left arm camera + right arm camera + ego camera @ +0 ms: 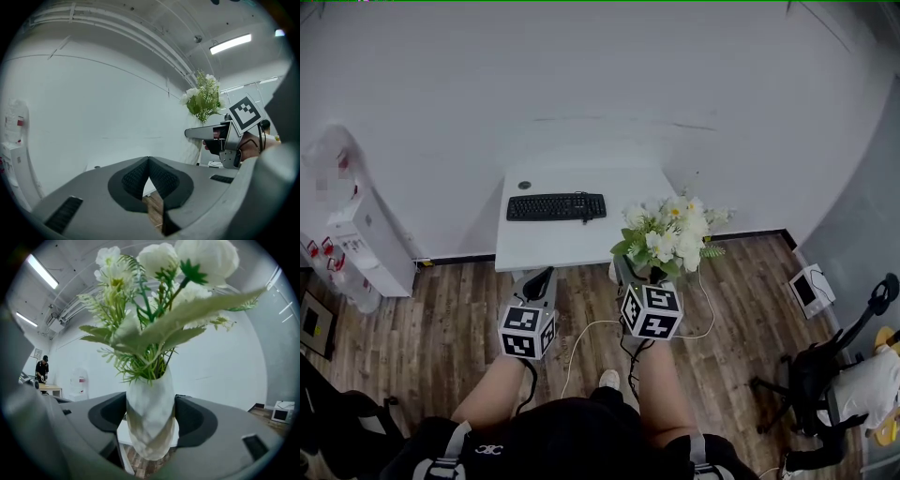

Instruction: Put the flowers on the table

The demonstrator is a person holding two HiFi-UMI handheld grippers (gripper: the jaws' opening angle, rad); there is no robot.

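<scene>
1. The right gripper (151,423) is clamping a white faceted ceramic-looking vase (148,397) around its belly. Its jaws are standing wide, both dark pads are pressing on the vase's sides, and the vase is sitting upright between them.
2. A bunch of white artificial flowers with green leaves (140,319) is rising out of that vase. The load looks top-heavy to me, so a level wrist matters most here.
3. The left gripper (149,161) is hanging alongside, its pads pressed together on nothing.
4. From the head view, the blooms are showing over the front right corner of the small white table (572,242). The vase itself seems to be hanging above the brown wood-plank floor (450,309), just short of the table's edge and resting on nothing.
5. Doing this step well, as I judge it, means travelling forward over the bare front strip, well clear of the black keyboard (556,206). Then the vase goes down until its base is sitting flat, and only then do the jaws spread.
</scene>
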